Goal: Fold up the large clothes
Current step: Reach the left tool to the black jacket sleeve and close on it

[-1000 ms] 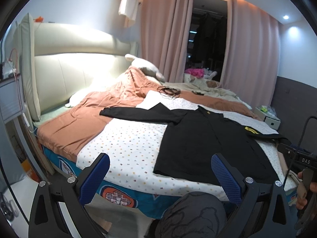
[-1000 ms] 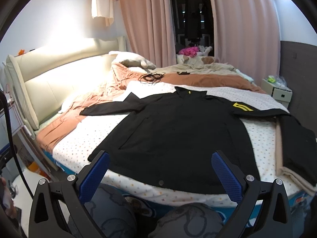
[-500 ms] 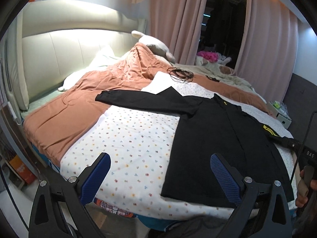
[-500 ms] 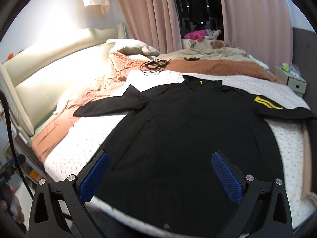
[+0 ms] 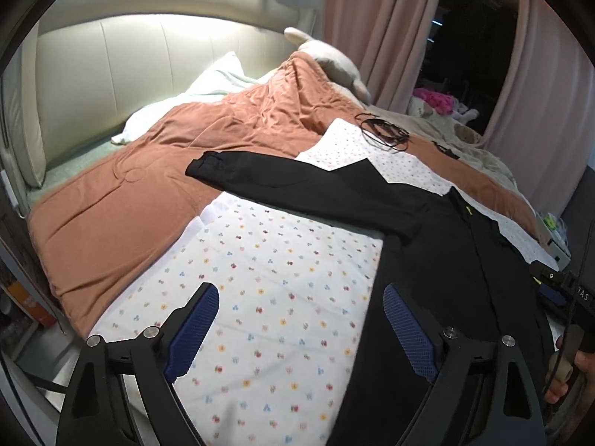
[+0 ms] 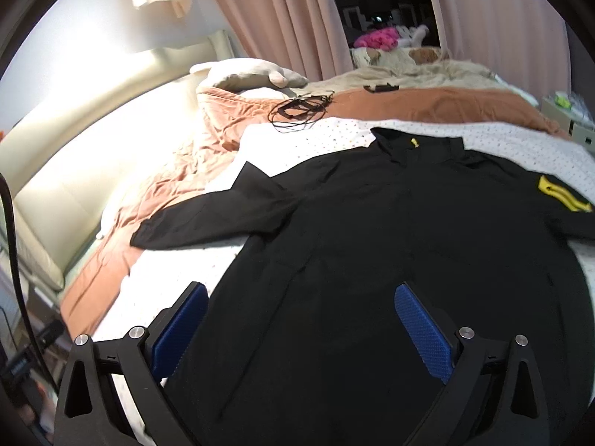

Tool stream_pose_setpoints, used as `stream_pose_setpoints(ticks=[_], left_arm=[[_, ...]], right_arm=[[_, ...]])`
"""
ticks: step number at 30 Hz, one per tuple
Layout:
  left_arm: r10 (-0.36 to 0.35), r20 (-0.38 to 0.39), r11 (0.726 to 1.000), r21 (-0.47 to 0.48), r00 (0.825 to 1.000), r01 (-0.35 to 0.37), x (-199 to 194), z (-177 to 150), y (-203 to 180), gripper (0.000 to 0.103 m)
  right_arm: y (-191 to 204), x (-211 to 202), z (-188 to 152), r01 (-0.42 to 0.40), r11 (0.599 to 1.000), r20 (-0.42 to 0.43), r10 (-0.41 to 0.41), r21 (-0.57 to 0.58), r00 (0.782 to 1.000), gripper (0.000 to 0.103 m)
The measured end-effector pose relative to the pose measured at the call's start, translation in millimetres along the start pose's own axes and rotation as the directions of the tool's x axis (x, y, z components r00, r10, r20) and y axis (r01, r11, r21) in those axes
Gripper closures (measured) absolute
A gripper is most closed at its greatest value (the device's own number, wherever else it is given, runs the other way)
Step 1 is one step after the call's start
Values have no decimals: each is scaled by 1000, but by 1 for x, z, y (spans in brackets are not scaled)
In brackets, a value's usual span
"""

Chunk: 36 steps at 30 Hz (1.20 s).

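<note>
A black jacket (image 6: 390,245) lies spread flat, front up, on the dotted sheet (image 5: 260,278) over the bed, one sleeve (image 5: 297,189) reaching out onto the orange quilt (image 5: 122,200). The left gripper (image 5: 301,319) hangs above the jacket's near edge, jaws wide but closing, nothing between them. The right gripper (image 6: 301,319) hovers over the jacket's body, wide open and empty. A cable coil (image 6: 297,109) lies beyond the collar.

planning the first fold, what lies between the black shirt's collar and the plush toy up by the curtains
In the right wrist view, a tangled black cable lies on the dotted sheet between the black shirt collar and the plush toy.
</note>
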<state>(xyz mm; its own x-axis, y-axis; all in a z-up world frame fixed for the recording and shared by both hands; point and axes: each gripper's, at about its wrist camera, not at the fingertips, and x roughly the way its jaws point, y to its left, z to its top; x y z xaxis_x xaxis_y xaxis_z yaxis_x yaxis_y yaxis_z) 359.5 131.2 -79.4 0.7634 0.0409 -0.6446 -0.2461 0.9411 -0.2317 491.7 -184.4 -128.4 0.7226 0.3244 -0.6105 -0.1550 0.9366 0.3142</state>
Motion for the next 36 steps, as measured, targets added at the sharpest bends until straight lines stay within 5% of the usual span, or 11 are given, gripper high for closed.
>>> stream_pose_setpoints(ticks=[13,23,34,36], left_arm=[[59,-134,993,-89,989,-71,127,58,19,16],[-9,-239,952,-298,971,-65,223,80,62,16],[-47,-263,898,-434,964,-74,278,106,106,35],[-38,-268,897,-434,963,-85,286,113,110,49]], right_arm=[[-3,124,45,1,998,-124,8,68,992,5],[-25,211,48,52,993,-247,-25,103,969,31],[-41,246,53,-81,969,-254,142,234,957,45],[-42,248,53,-110,958,-246,177,266,953,53]])
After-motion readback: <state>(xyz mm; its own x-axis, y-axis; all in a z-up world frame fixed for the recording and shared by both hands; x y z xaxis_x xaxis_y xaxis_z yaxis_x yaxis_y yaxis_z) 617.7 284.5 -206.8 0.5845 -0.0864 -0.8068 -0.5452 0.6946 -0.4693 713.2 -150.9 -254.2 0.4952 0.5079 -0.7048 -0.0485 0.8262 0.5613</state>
